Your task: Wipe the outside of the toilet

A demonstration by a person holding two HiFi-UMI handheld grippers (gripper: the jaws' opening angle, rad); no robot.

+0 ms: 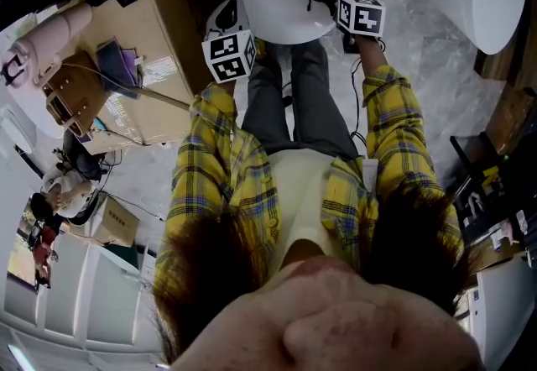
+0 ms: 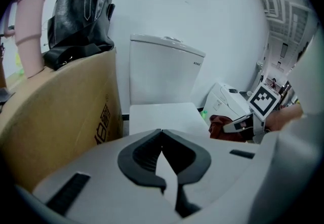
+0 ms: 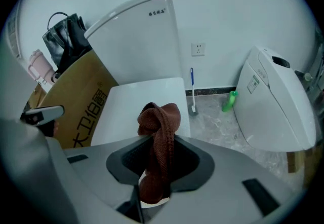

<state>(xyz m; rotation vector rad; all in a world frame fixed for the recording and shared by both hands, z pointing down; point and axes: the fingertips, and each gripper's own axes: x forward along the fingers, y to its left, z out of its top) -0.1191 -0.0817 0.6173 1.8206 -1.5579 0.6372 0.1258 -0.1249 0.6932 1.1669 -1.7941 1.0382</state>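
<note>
Right gripper point(image 3: 156, 142) grips brown cloth point(image 3: 159, 116) between its fingers point(image 3: 188, 163), near toilet point(image 3: 134, 104).

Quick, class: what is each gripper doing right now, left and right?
Left gripper: closed, nothing between its jaws.
Right gripper: closed on a brown cloth.
</note>
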